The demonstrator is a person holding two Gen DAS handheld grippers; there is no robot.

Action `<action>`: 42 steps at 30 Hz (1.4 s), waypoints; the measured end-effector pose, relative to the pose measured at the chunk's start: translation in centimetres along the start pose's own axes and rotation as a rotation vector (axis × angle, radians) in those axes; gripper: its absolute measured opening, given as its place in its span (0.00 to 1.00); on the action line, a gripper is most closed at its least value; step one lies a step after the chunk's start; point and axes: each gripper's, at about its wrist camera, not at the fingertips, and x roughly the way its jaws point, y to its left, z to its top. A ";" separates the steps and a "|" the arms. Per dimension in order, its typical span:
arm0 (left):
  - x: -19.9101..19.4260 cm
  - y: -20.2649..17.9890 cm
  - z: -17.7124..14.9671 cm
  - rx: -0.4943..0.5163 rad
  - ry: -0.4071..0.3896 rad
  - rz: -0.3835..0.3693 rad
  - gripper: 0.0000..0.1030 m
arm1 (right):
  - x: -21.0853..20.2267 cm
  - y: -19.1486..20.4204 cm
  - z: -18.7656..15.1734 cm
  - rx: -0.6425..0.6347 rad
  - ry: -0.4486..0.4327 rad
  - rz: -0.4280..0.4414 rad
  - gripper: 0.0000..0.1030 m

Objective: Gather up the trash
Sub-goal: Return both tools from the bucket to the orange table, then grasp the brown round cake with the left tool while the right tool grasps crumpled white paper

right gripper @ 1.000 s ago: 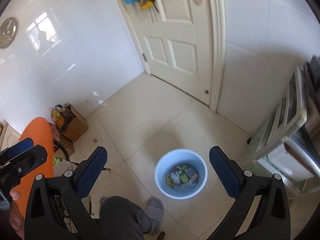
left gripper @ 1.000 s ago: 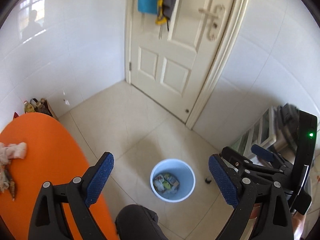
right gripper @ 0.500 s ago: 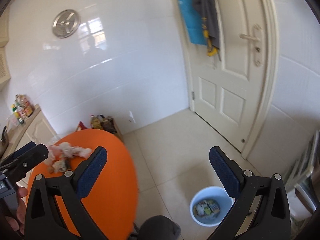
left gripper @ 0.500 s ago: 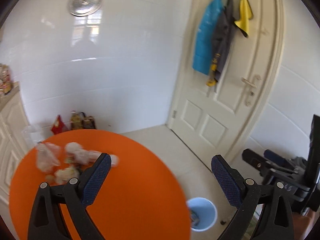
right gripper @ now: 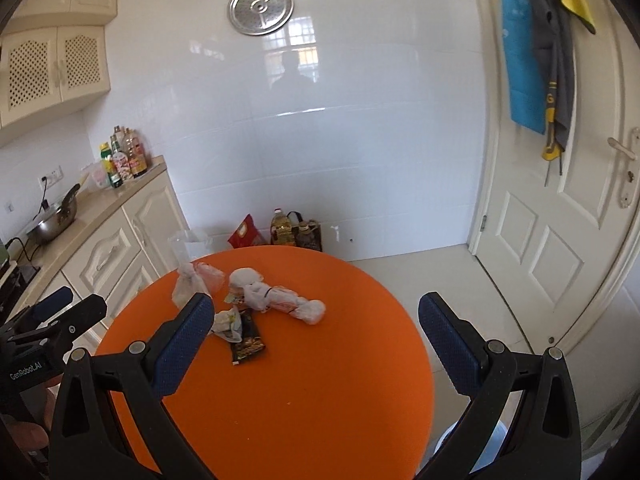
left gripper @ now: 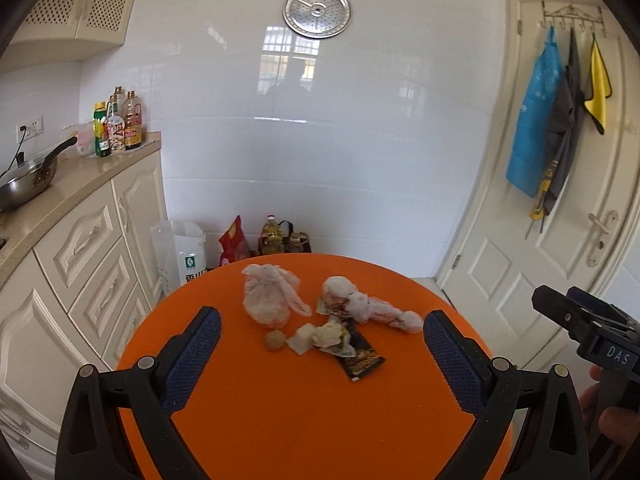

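L wrist view: left gripper [left gripper: 320,344] has jaws spread wide, nothing between the pads, no contact w/ anything; jaws have just been opening. Trash sits on the orange round table [left gripper: 320,420] ahead of the fingers: knotted plastic bag [left gripper: 267,296], twisted white wrap [left gripper: 368,305], crumpled wrapper [left gripper: 324,336], dark sachet [left gripper: 362,358], small brown lump [left gripper: 275,340]. This view alone shows the brown lump clearly; also the right gripper's body at the right edge w/ part of a hand [left gripper: 612,420] under it. R wrist view: right gripper [right gripper: 314,338] is likewise fully spread, empty, clear of the table. Its left finger [right gripper: 182,340] overlaps part of the crumpled wrapper and the base of the plastic bag, so the brown lump is not visible here. Left gripper's body shows at the left edge. Only this view shows a pale blue bin rim [right gripper: 472,452] low, behind the right finger. Both views: counter w/ pan [left gripper: 24,184] and bottles [left gripper: 118,124], door [right gripper: 560,200] w/ hung cloths, bags on the floor by the wall.
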 end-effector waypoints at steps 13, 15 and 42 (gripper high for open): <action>12.1 -2.1 2.6 -0.005 0.142 0.074 0.97 | 9.9 3.6 -2.2 -0.086 0.185 0.092 1.00; 14.9 -1.2 3.0 -0.005 0.171 0.080 0.97 | 11.9 4.4 -2.9 -0.100 0.220 0.117 1.00; 41.6 -1.3 8.0 -0.015 0.346 -0.035 0.21 | 18.7 7.9 -4.9 -0.128 0.355 0.201 0.77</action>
